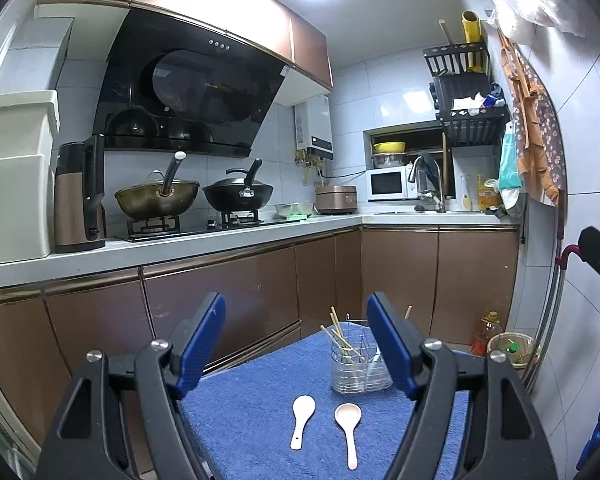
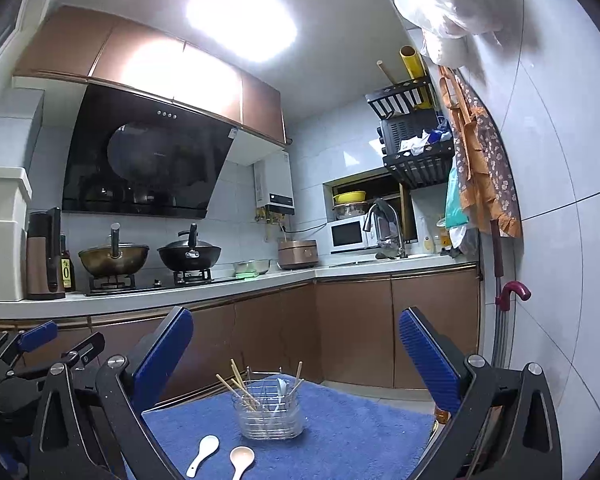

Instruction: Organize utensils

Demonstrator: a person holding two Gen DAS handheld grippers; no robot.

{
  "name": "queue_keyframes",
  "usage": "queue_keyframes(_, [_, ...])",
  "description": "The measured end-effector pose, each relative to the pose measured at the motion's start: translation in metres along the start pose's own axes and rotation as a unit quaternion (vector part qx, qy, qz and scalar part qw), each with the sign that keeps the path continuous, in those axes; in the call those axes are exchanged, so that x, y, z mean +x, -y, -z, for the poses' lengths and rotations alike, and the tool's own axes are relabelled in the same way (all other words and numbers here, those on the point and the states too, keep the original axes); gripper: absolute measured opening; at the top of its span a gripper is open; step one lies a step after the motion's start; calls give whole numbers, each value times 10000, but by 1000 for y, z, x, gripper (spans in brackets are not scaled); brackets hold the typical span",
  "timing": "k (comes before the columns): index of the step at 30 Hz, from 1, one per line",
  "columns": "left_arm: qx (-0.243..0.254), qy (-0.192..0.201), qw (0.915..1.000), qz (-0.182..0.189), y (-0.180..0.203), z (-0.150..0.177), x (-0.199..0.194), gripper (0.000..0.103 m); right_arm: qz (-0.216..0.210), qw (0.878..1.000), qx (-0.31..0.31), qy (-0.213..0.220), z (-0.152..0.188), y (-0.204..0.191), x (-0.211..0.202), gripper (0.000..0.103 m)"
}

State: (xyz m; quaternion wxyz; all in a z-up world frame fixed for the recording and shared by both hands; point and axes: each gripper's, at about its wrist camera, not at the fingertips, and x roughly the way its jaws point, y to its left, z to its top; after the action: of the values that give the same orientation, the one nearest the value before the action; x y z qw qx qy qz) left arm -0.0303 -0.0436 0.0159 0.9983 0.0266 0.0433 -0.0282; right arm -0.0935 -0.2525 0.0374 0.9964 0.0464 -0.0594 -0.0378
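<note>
I'm holding both grippers wide apart and gripping nothing — the left gripper [image 1: 296,340] is hovering above the white spoon [image 1: 302,415] and pink spoon [image 1: 349,429], which are lying side by side on the blue towel [image 1: 244,412], just before the wire holder [image 1: 358,368] — right gripper [image 2: 296,354] alongside.

Open towel [image 1: 252,412] on the surface around both spoons. White spoon [image 1: 302,420] and pink spoon [image 1: 349,432] lie side by side just in front of the holder [image 1: 358,374], apart from each other and from it. Bare gap between spoons and holder. Chopsticks [image 1: 338,332] lean out of the holder's left half, crowding entry from above there; a spoon [image 2: 281,388] stands in its right half. Left of the holder, clear towel to the edge. Cabinets [image 1: 228,300] close behind.
</note>
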Motion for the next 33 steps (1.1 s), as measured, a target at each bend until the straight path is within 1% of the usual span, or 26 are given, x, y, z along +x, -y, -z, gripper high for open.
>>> queue_keyframes(9, [-101,34,9999,69,-6,0,-1,72,-135,9999,26,-70,1,-5,2,103])
queue_keyframes(15, [-35,19,10000,73,-3,3,2,72,-151,9997,36,-183,4,-4,8,103])
queue_keyframes(22, [-69,13,9998,162,0,5,9,72,-118,9995,72,-270,7,-2,16,103])
queue_keyframes(28, [-177,32,9990,403,-1,10,21,72,51,9994,21,-355,10,-3,30,103])
queue_keyframes(30, [-221,-12,9987,458,-1,10,28,72,70,9990,-10,-441,11,-2,36,103])
queue_keyframes(33, [-274,-75,9985,473,0,13,34,72,101,9990,-50,-443,14,-1,39,103])
